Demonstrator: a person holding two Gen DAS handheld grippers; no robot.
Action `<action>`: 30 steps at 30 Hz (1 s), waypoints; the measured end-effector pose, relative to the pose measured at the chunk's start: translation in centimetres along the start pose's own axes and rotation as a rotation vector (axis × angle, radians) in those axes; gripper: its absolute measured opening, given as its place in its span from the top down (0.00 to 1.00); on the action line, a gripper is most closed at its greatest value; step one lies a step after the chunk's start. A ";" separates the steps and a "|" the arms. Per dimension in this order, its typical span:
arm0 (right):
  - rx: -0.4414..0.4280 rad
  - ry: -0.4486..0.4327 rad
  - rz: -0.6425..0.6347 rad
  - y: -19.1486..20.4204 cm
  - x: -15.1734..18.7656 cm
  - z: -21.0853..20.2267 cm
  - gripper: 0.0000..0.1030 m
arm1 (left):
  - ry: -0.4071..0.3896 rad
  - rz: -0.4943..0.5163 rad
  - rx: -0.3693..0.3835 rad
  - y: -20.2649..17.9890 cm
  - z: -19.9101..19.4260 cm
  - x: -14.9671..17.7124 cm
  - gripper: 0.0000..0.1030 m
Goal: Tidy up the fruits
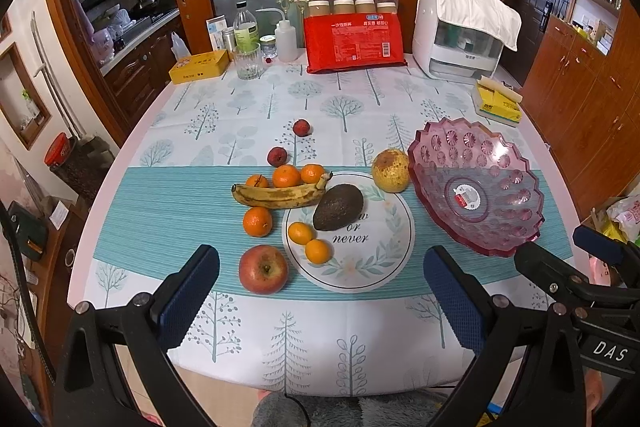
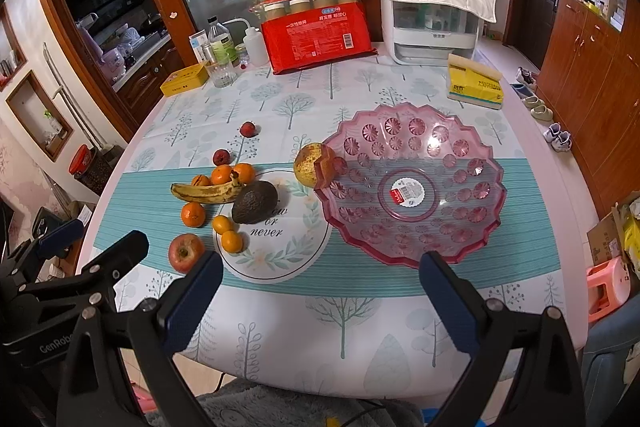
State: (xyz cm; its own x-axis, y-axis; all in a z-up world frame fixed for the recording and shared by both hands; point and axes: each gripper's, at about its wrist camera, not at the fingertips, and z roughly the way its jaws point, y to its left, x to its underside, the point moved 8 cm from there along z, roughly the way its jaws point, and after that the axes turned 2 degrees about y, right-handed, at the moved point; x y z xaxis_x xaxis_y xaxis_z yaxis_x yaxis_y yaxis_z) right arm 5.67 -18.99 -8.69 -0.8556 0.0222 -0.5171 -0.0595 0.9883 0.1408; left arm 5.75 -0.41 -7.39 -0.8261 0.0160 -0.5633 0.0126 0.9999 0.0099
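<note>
Lying beyond left gripper (image 1: 320, 291) fingers: apple (image 1: 263, 269); untouched

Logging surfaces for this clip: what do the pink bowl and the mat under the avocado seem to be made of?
Pink bowl: see-through tinted plastic or glass, glossy; the tablecloth shows through its moulded starburst facets. A sticker at its centre hints at cheap plastic. Round mat under the avocado: flat, matte, printed, probably fabric or vinyl.

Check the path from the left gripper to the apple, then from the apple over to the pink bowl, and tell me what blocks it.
Nothing visible lies between the left gripper, jaws open, and the apple. Between the apple and the pink bowl lies the round mat with two small oranges and the avocado; carry the apple over them.
</note>
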 end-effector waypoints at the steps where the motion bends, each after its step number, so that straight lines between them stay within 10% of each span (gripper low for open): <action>1: -0.001 0.001 0.001 -0.1 -0.1 0.0 0.04 | 0.000 0.000 0.000 0.0 0.0 0.0 0.01; 30: 0.011 -0.003 0.039 0.4 -1.1 -0.2 0.04 | -0.005 0.040 0.014 0.0 -0.1 -2.6 0.01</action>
State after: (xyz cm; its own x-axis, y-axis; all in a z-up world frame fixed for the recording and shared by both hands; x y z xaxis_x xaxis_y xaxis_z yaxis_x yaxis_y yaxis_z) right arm 6.45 -18.67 -7.88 -0.8558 0.0615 -0.5136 -0.0201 0.9882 0.1518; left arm 7.81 -0.43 -5.84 -0.8221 0.0562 -0.5666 0.0538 0.9983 0.0209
